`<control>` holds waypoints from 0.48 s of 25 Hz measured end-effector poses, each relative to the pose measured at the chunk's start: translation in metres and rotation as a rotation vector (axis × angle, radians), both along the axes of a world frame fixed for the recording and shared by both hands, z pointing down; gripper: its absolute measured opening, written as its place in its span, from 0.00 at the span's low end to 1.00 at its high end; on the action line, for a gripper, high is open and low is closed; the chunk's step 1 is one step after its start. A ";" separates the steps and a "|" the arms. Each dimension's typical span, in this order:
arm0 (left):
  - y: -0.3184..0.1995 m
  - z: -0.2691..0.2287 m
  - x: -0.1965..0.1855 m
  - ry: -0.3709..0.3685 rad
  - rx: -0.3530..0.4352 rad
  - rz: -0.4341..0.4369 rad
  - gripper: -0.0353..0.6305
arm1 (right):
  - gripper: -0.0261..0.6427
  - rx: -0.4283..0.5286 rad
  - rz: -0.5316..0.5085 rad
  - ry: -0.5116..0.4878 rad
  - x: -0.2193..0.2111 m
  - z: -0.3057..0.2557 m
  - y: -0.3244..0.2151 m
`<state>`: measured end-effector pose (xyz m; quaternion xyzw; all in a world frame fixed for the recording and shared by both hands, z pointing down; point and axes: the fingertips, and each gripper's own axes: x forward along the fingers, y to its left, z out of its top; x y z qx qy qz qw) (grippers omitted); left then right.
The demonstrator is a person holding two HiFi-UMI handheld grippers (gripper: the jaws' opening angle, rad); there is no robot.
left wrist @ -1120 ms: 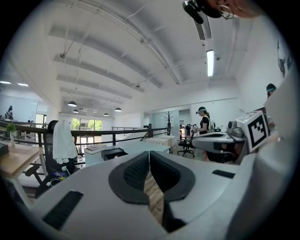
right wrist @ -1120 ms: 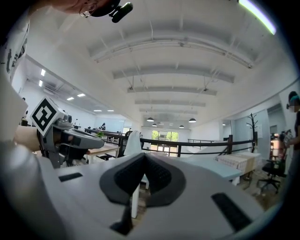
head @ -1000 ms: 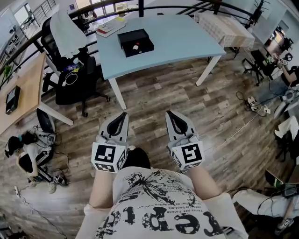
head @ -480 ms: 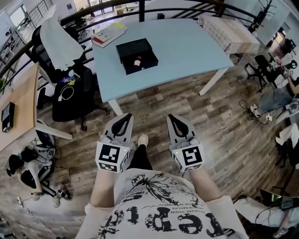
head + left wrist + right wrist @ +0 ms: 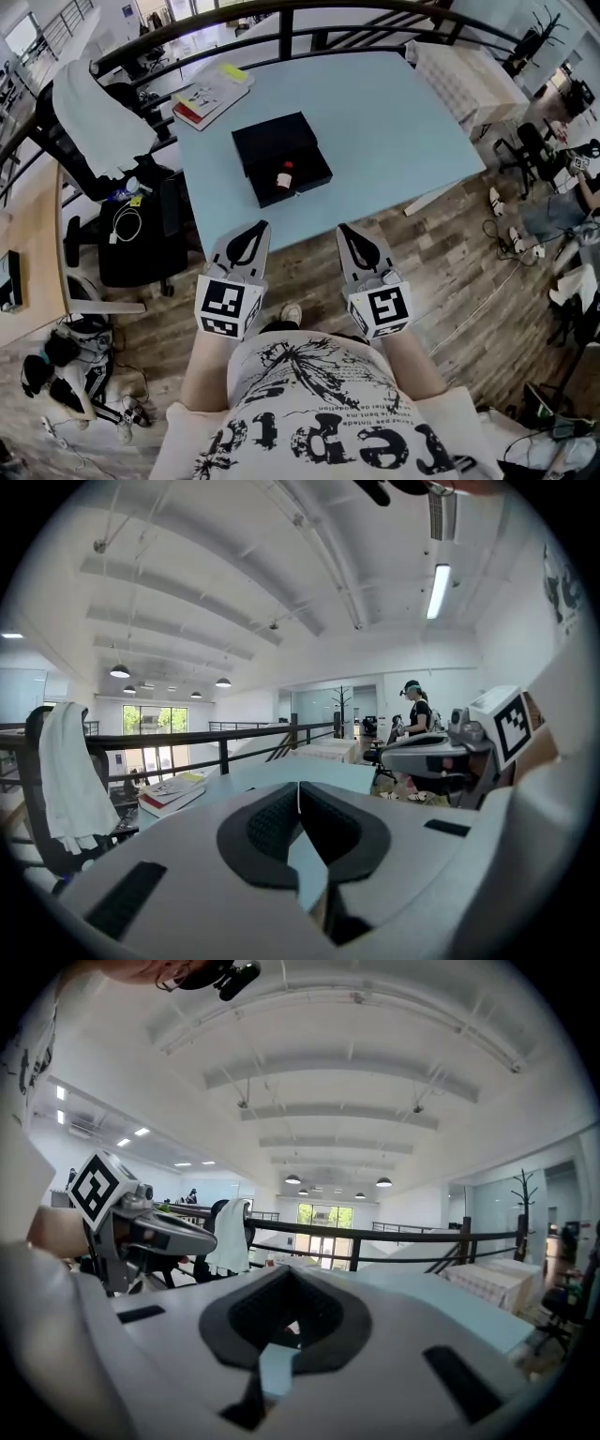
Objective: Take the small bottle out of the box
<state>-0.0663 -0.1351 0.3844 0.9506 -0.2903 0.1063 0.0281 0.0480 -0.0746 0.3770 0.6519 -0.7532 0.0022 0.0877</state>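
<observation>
- At the lower centre-left, the left grey two-jaw gripper (image 5: 261, 228) is held clenched on nothing, just over the near edge of the pale blue desk (image 5: 394, 112).
- At the upper centre, the small red-capped bottle (image 5: 283, 175) is seen lying in the near part of the open flat black box (image 5: 267, 145).
- At the lower centre-right, the right grey gripper (image 5: 343, 229) is likewise clenched and empty. One gripper's jaws should be parted before being lowered astride the bottle, and the box is probably best steadied by the other.
</observation>
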 end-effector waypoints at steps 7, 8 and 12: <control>-0.069 0.029 0.016 -0.027 -0.069 -0.067 0.09 | 0.05 -0.047 -0.048 0.000 0.021 0.021 -0.078; -0.079 0.034 0.018 -0.033 -0.078 -0.087 0.09 | 0.05 -0.054 -0.060 -0.001 0.025 0.025 -0.090; -0.113 0.050 0.030 -0.047 -0.119 -0.184 0.09 | 0.05 -0.082 -0.137 -0.003 0.043 0.036 -0.134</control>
